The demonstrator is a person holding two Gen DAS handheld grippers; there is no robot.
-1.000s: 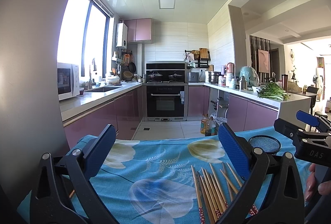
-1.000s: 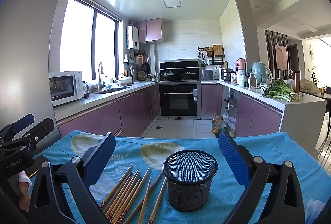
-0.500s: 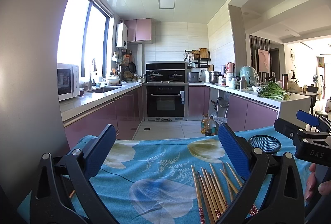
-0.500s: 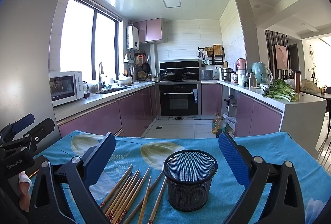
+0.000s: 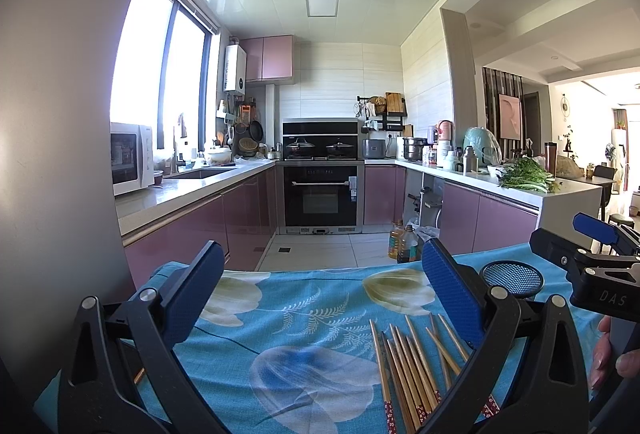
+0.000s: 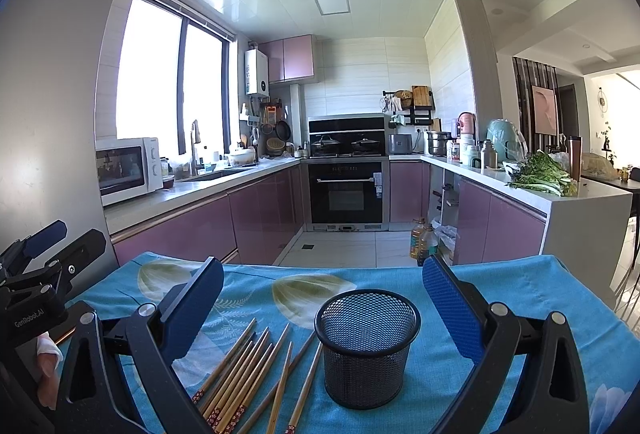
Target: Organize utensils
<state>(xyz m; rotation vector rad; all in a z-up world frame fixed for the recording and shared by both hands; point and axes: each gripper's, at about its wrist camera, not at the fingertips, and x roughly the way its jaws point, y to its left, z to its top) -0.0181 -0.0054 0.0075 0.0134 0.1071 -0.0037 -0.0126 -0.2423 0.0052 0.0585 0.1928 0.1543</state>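
Observation:
Several wooden chopsticks (image 5: 416, 366) lie loose on the blue flowered tablecloth (image 5: 312, 314), below and right of my left gripper (image 5: 320, 282), which is open and empty above the cloth. In the right wrist view the chopsticks (image 6: 256, 374) lie left of a black mesh cup (image 6: 366, 346) that stands upright and empty. My right gripper (image 6: 322, 292) is open and empty, with the cup between and just beyond its fingers. The cup's rim (image 5: 512, 278) shows at the right in the left wrist view.
The cloth-covered table (image 6: 520, 286) ends at a far edge, with kitchen floor beyond. Purple cabinets and an oven (image 6: 346, 193) stand at the back. The other gripper shows at each view's side: right one (image 5: 592, 266), left one (image 6: 36, 274).

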